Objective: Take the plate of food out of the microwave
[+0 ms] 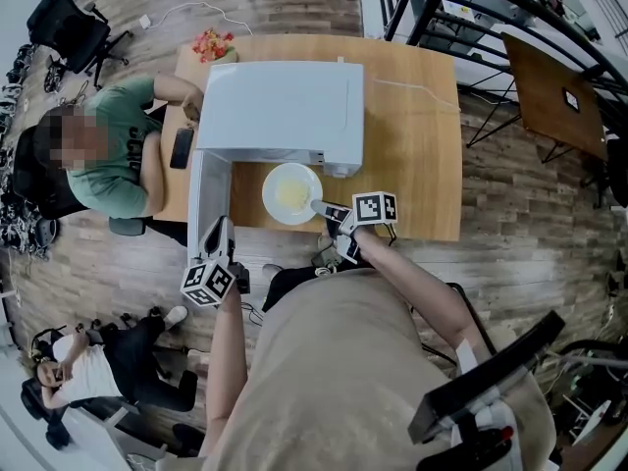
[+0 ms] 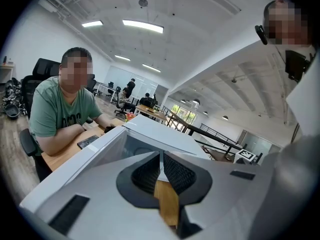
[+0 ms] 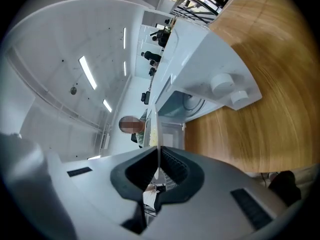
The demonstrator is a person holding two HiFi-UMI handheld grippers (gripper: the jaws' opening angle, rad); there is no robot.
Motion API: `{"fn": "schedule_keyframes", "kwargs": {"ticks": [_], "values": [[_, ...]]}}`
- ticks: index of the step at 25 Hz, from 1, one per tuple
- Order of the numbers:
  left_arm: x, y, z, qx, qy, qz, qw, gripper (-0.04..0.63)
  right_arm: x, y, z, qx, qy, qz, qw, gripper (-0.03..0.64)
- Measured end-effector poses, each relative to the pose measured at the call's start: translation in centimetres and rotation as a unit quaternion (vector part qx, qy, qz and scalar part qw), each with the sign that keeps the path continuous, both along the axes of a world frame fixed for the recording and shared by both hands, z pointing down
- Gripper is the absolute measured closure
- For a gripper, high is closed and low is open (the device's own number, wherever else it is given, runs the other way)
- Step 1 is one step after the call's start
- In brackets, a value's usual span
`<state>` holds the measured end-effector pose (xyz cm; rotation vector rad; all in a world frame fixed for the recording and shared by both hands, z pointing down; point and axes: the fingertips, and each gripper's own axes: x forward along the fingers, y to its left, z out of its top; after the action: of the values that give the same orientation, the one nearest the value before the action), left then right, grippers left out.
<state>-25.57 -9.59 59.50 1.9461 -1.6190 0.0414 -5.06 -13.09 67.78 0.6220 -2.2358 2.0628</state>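
Plate of food (image 1: 291,192) outside the microwave (image 1: 280,106), near the wooden table's (image 1: 417,145) front edge, its rim pinched by the right gripper (image 1: 324,207). Left gripper (image 1: 218,235) clamped on the free edge of the open microwave door (image 1: 207,189), which juts past that front edge.

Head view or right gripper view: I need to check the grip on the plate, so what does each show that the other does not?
Head view only: the plate seen whole from above with its pale food, and the left hand-held gripper at the open microwave door. Right gripper view only: the right hand-held gripper with jaws shut on the plate's rim, and two knobs on the microwave. Both: the microwave, the wooden table, the plate.
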Motion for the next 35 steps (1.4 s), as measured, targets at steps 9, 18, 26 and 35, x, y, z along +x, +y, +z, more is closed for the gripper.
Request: {"fn": "schedule_keyframes", "kwargs": {"ticks": [9,18,26,35], "values": [[-0.2,1.2,1.5,-0.017,-0.007,0.001,0.9998,0.589,-1.7,0.0,5.5,-0.016,0.028,-0.025,0.999,0.598],[0.0,2.4,2.6,-0.031,-0.012,-0.004,0.9995,0.589,-2.2,0.1,11.9,-0.047,0.053,-0.029,0.997,0.598],[0.0,4.0,3.1,-0.042,-0.008,-0.013,0.999,0.589,-1.7,-0.4,17.9,-0.073,0.108,-0.028,0.991,0.598],[-0.6,6.2,3.7,-0.063,-0.01,-0.028,0.9976,0.589,-1.8,-1.1,21.7,-0.099,0.13,0.001,0.987,0.598]]}}
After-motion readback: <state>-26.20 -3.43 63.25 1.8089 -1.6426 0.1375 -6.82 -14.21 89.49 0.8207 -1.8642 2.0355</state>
